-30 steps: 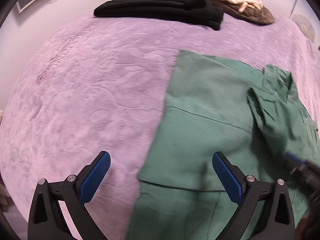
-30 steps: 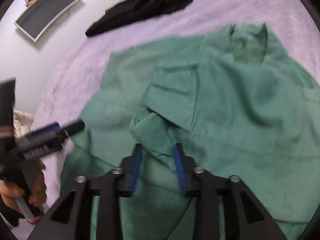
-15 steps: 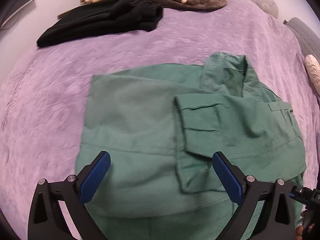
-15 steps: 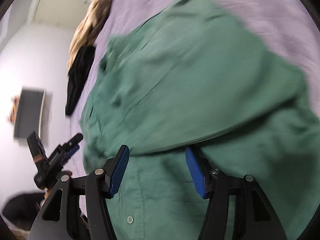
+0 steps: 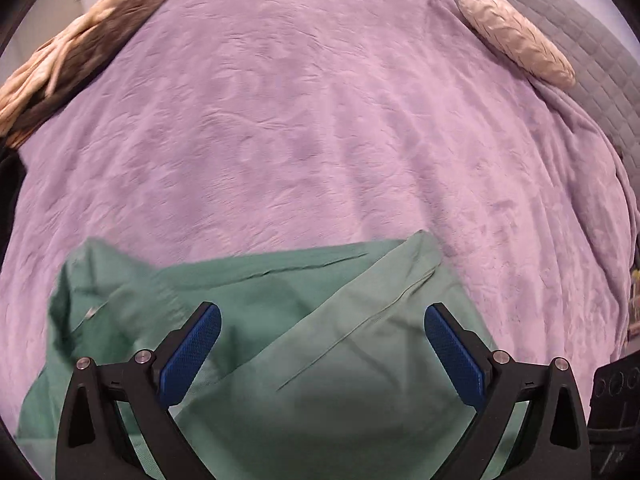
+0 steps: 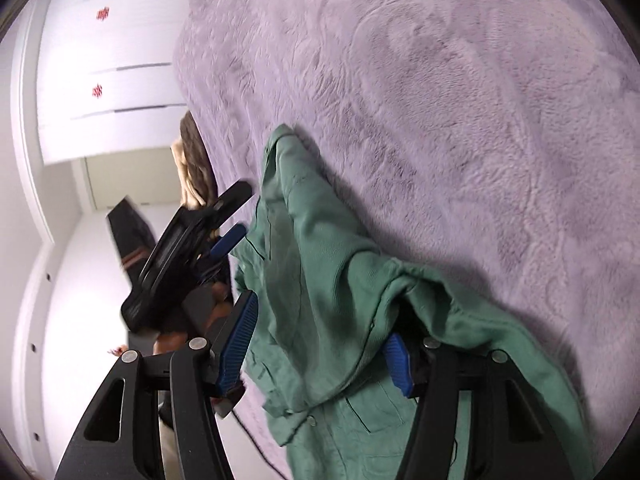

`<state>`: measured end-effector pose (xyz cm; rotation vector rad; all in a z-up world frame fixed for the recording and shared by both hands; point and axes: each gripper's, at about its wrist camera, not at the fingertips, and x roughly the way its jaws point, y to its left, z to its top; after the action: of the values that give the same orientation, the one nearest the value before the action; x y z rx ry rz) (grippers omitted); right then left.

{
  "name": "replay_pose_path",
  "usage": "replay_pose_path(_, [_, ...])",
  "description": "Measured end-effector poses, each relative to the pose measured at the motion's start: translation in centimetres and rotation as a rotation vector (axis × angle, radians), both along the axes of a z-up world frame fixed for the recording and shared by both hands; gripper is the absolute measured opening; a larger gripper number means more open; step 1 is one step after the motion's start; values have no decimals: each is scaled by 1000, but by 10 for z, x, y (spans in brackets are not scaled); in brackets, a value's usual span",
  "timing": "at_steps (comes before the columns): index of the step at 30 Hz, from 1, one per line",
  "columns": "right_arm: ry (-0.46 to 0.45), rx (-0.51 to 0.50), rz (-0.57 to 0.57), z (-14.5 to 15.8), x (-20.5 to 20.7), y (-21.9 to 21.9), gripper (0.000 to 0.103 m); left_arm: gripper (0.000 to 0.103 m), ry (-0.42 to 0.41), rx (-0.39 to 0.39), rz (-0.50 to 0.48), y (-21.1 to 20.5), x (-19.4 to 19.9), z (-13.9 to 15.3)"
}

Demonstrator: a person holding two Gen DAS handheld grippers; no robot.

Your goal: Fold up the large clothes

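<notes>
A large green shirt [image 5: 280, 320] lies partly folded on the purple bedspread [image 5: 320, 120]. My left gripper [image 5: 322, 344] is open and empty, hovering over the shirt's near folded part. In the right wrist view the shirt [image 6: 320, 280] is bunched, with a fold draped between the fingers of my right gripper [image 6: 320, 344]. The right jaws stand open around that fold, and part of the right pad is hidden by cloth. The left gripper [image 6: 192, 248] shows to the left of the shirt in the right wrist view.
A beige and brown pile of clothes [image 5: 60, 64] lies at the far left of the bed. A pale bolster pillow [image 5: 516, 36] rests at the far right against a grey quilted headboard [image 5: 580, 20]. White wardrobe doors [image 6: 100, 60] stand beyond the bed.
The right gripper let go of the shirt fold and opened wide, then swung round to the shirt's edge. The left gripper swung right, toward the pillow side of the bed.
</notes>
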<state>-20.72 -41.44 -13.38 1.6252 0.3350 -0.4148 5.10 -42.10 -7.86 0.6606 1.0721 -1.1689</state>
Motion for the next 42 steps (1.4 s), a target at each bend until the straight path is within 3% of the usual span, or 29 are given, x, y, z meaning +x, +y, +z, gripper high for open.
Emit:
replay_pose_path(4, [-32, 36, -29, -11, -4, -5, 63, 100, -9, 105, -83, -45, -24, -30])
replay_pose_path(5, [-38, 38, -25, -12, -1, -6, 62, 89, -15, 113, -87, -47, -27, -34])
replay_pose_path(6, [-46, 32, -20, -13, -3, -9, 52, 70, -18, 117, -90, -50, -29, -35])
replay_pose_path(7, [-47, 23, -14, -13, -4, -11, 37, 59, -8, 111, -97, -51, -30, -34])
replay_pose_path(8, [-27, 4, 4, -10, -1, -13, 2, 40, 7, 104, -104, -52, -32, -32])
replay_pose_path(9, [-10, -18, 3, -7, -7, -15, 3, 14, 38, 91, -117, -54, -34, -29])
replay_pose_path(10, [-19, -51, -9, -1, -11, -16, 2, 11, 63, 79, -122, -54, -36, -23])
replay_pose_path(14, [13, -168, -56, 21, -28, -22, 2, 11, 43, 12, -137, -59, -42, 0])
replay_pose_path(18, [63, -84, -116, -13, -41, -25, 2, 11, 2, 36, -176, -82, -58, -16])
replay_pose_path(20, [28, -5, -146, -33, -48, -25, 2, 11, -46, 51, -178, -84, -64, -36])
replay_pose_path(22, [15, 11, -143, -36, -57, -23, 3, 12, -72, 38, -156, -84, -66, -41])
replay_pose_path(23, [28, 8, -122, -32, -57, -23, 3, 20, -73, 36, -143, -85, -66, -39])
replay_pose_path(25, [39, 9, -84, -28, -61, -21, 4, 52, -109, 24, -90, -86, -56, -27])
replay_pose_path(26, [44, 11, -65, -24, -64, -20, 5, 75, -157, 5, -49, -85, -49, -17])
replay_pose_path(28, [38, -4, -22, -12, -68, -17, 10, 79, -198, -51, 5, -76, -30, 6])
replay_pose_path(31, [24, -66, 55, 12, -66, -9, 11, 79, -138, -45, 34, -48, -2, 31])
replay_pose_path(35, [46, -168, 177, 39, -35, -2, 11, 79, -169, -20, 78, 18, 20, 49])
replay_pose_path(42, [140, -311, 343, 51, 50, -19, 11, 79, -140, 57, 251, 139, 23, 27])
